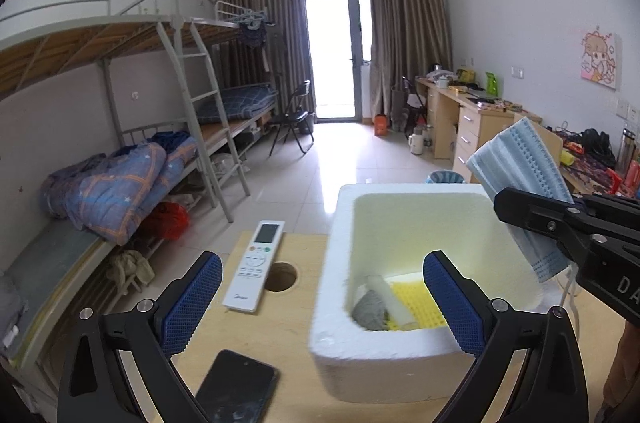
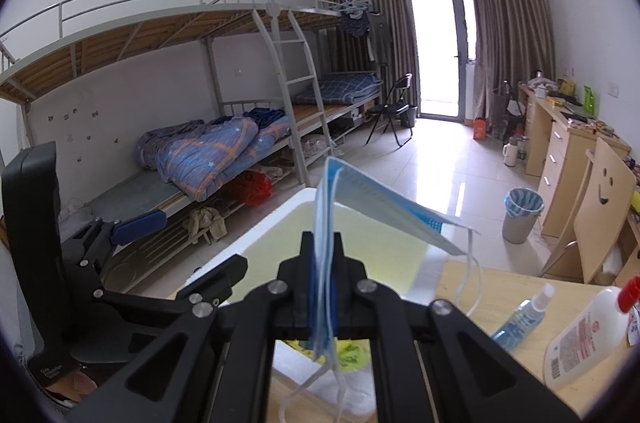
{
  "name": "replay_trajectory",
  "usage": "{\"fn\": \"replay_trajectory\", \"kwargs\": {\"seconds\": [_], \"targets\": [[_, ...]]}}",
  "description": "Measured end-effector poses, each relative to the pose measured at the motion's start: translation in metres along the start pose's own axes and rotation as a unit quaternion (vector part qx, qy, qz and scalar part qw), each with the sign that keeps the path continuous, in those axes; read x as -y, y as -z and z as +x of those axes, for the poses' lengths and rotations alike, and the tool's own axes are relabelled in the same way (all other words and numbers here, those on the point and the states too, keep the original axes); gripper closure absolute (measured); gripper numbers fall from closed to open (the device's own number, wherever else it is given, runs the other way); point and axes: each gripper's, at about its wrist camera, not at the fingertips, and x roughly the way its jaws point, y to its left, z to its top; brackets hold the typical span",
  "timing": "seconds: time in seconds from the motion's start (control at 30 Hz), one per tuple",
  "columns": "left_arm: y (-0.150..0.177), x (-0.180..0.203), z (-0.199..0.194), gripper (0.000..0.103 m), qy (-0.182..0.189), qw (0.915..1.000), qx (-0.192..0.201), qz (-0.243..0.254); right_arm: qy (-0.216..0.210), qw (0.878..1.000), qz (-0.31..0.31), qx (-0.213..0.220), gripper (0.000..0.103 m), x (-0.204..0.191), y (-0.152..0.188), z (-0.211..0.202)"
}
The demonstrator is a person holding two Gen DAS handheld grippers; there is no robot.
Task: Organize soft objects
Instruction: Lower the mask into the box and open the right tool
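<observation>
A white foam box (image 1: 340, 335) stands on the wooden table (image 1: 280, 335). Inside lie a grey-and-white rolled cloth (image 1: 378, 305) and a yellow sponge (image 1: 416, 297). My left gripper (image 1: 320, 303) is open and empty, its blue pads straddling the box's near left corner. My right gripper (image 2: 322, 255) is shut on a blue pleated face mask (image 2: 360, 199) and holds it above the box (image 2: 248, 243). The mask also shows in the left wrist view (image 1: 520, 163), over the box's right rim, with its white ear loops hanging down.
A white remote (image 1: 256, 259) and a black phone (image 1: 236, 387) lie on the table left of the box, by a round hole (image 1: 280, 275). A blue spray bottle (image 2: 520, 319) and a white bottle (image 2: 588, 331) lie right of the box. Bunk beds, desks and a bin stand behind.
</observation>
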Motion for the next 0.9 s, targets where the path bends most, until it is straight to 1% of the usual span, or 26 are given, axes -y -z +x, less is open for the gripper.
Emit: {"fn": "replay_trajectory", "kwargs": {"seconds": [0.2, 0.33, 0.53, 0.9], "targets": [[0.003, -0.016, -0.005, 0.002, -0.014, 0.9998, 0.003, -0.011, -0.011, 1.000, -0.011, -0.018, 0.095, -0.010, -0.004, 0.018], [0.004, -0.024, -0.006, 0.002, -0.021, 0.9995, 0.005, -0.021, -0.009, 0.999, -0.017, -0.029, 0.095, -0.013, -0.006, 0.028], [0.006, -0.030, -0.007, 0.002, -0.024, 0.9994, 0.006, -0.024, -0.011, 0.999, -0.015, -0.041, 0.095, -0.011, -0.003, 0.033], [0.003, -0.036, -0.009, 0.002, -0.030, 0.9989, 0.015, -0.033, 0.000, 0.998, -0.017, -0.061, 0.094, -0.016, -0.004, 0.042]]}}
